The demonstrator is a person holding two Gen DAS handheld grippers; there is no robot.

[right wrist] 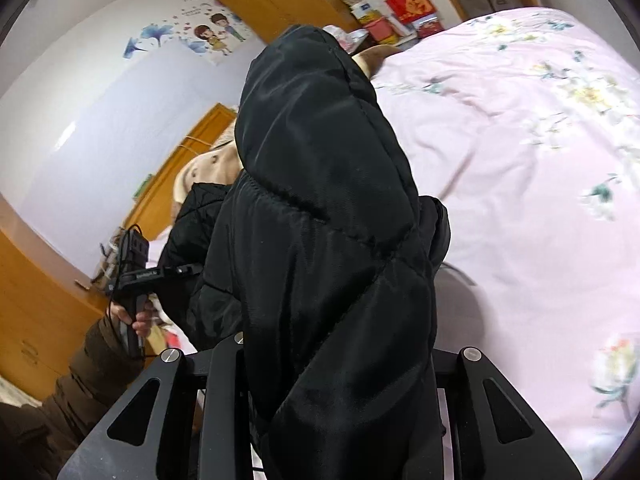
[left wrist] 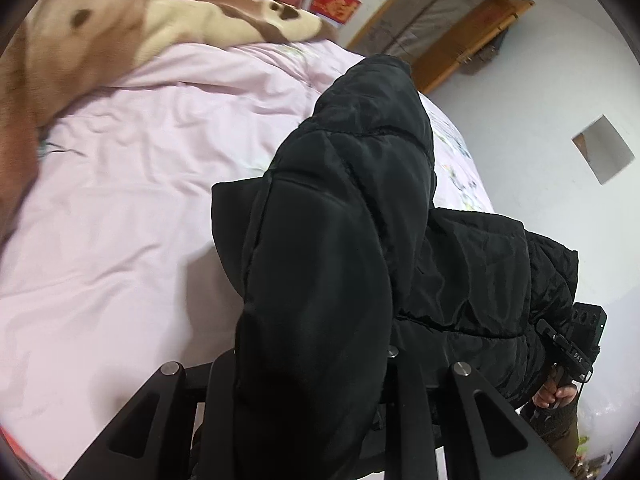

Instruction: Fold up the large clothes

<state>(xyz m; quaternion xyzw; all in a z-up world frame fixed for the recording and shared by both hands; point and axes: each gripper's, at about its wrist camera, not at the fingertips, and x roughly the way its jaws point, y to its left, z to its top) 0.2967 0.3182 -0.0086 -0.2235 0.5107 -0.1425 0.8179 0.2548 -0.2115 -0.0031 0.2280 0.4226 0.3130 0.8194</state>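
A black padded jacket [left wrist: 352, 208] hangs lifted above the pink bed sheet [left wrist: 120, 200]. My left gripper [left wrist: 312, 360] is shut on a thick fold of it, and the fabric bulges up between and over the fingers. In the right wrist view the same jacket [right wrist: 320, 184] rises in a tall bunch, with my right gripper [right wrist: 336, 348] shut on it. Each view also shows the other gripper off to the side, held in a hand: the right one [left wrist: 572, 344] and the left one [right wrist: 136, 276]. The fingertips are hidden by cloth.
A brown and cream spotted blanket [left wrist: 100, 20] lies at the far side of the bed. Red boxes [left wrist: 336, 6] and a wooden frame [left wrist: 440, 12] stand beyond it. A wooden cabinet [right wrist: 40, 312] and a wall with stickers [right wrist: 200, 32] are on the left. The floral sheet [right wrist: 540, 140] spreads to the right.
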